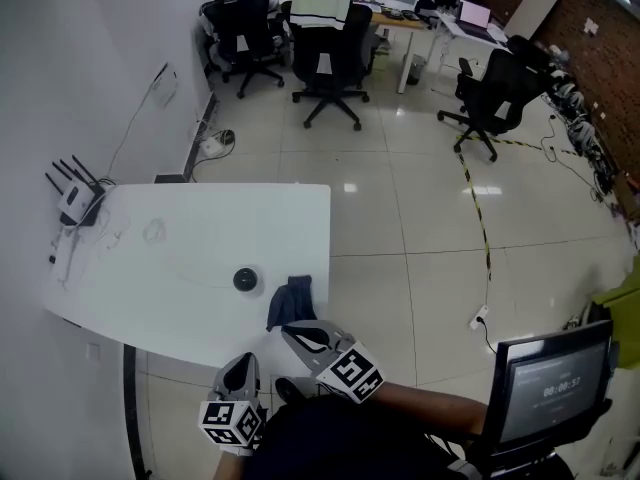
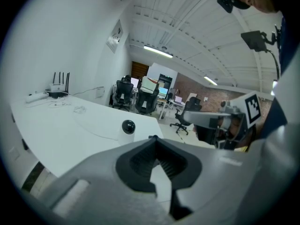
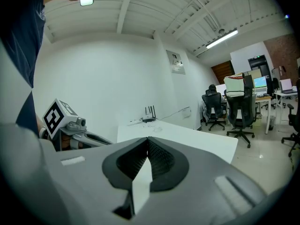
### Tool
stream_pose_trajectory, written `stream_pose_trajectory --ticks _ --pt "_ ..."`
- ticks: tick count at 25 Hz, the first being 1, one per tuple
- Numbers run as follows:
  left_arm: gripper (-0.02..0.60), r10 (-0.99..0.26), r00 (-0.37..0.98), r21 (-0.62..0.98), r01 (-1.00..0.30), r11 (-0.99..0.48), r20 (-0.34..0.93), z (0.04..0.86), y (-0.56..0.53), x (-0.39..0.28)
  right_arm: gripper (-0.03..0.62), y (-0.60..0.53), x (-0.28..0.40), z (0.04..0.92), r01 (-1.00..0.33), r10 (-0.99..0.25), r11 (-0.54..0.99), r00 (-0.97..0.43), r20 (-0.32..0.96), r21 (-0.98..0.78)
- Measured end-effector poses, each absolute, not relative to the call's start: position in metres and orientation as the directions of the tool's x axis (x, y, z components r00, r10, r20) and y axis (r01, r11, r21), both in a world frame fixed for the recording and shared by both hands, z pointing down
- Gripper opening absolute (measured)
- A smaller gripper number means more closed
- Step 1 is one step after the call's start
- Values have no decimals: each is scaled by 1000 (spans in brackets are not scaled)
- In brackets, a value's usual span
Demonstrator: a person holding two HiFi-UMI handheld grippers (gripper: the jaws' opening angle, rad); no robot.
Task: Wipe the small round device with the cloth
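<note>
The small round device (image 1: 245,279), a white body with a dark domed top, stands on the white table (image 1: 200,223) close to its near edge, about midway along it. The cloth (image 1: 291,301), dark blue and crumpled, lies just beside the device on the side of the table's right edge, with its lower end reaching the near edge (whether it hangs over cannot be told). Neither gripper touches either one.

The left gripper (image 2: 153,138) is held off the near edge, its jaws pressed together with nothing between them, pointing across the table with the device ahead of it. The right gripper (image 3: 147,139) is beside it, closer to the cloth, its jaws likewise pressed together and empty. A router (image 1: 76,202) with upright antennas sits at the table's far left corner, with thin cables (image 1: 152,231) trailing near it.
</note>
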State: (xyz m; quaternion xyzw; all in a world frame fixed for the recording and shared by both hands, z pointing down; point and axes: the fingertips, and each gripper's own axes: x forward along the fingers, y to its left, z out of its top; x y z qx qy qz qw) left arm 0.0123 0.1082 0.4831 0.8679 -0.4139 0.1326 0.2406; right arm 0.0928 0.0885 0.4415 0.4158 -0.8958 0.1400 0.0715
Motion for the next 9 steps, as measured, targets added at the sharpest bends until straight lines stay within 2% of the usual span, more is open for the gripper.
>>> stream_pose_trajectory --ticks 9 --pt "2 -640 647 327 -762 -559 415 478 96 -15 11 86 64 434 -783 -736 600 -621 269 -164"
